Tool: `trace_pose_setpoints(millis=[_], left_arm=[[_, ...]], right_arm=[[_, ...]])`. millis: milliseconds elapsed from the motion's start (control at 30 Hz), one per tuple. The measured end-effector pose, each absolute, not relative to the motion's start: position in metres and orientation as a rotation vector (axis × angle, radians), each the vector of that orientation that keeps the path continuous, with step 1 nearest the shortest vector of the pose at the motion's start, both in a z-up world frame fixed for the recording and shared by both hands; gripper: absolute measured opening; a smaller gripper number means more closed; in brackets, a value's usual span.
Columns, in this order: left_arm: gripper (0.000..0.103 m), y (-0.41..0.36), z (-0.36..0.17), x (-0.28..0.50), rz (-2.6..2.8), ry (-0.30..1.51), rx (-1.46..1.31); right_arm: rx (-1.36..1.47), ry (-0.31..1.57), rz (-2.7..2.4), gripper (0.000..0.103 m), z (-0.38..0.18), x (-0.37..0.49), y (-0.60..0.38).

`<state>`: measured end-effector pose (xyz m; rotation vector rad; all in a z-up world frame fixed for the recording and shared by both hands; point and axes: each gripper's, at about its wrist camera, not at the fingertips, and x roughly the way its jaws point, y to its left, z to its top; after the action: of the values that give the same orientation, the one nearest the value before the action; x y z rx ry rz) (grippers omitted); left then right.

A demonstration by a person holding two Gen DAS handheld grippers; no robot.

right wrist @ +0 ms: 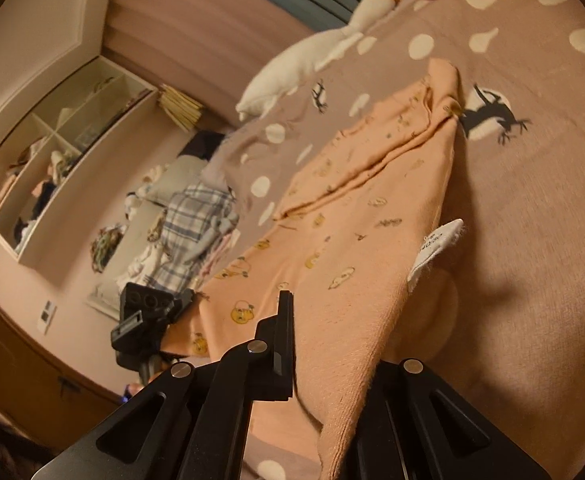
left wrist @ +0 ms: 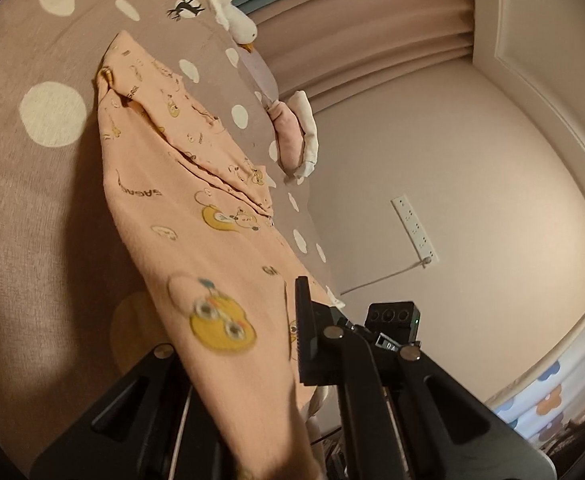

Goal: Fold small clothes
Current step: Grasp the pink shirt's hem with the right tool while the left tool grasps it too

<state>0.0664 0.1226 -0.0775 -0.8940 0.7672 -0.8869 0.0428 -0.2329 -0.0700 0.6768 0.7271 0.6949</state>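
Note:
A small peach garment printed with yellow cartoon figures lies partly on the dotted mauve bedsheet, its near edge lifted off the bed. My left gripper is shut on that near hem; one black finger shows and cloth covers the other. In the right wrist view the same garment drapes over my right gripper, which is shut on the hem near a white label. Each gripper appears in the other's view, the right one and the left one, both at the lifted edge.
A white goose plush and a pink and white bundle lie near the bed's far edge. Beyond the bed are a curtain, a wall power strip, open shelves and a pile of plaid clothes.

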Motion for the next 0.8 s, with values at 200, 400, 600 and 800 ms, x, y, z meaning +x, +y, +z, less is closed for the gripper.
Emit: trace_pose_setpoints(millis=[200, 400, 600, 800], left_arm=[[0.004, 0.119, -0.075, 0.059, -0.908, 0.772, -0.844], [0.004, 0.119, -0.067, 0.047, -0.944, 0.747, -0.834], [0.004, 0.114, -0.065, 0.033, -0.978, 0.743, -0.838], [0.004, 0.114, -0.064, 0.025, -0.984, 0.742, -0.827]], right_arm=[[0.674, 0.721, 0.690, 0.005, -0.068, 0.040, -0.230], [0.670, 0.710, 0.688, 0.005, -0.067, 0.033, -0.234], [0.662, 0.702, 0.684, 0.005, -0.063, 0.020, -0.237], [0.644, 0.707, 0.687, 0.005, -0.060, 0.016, -0.235]])
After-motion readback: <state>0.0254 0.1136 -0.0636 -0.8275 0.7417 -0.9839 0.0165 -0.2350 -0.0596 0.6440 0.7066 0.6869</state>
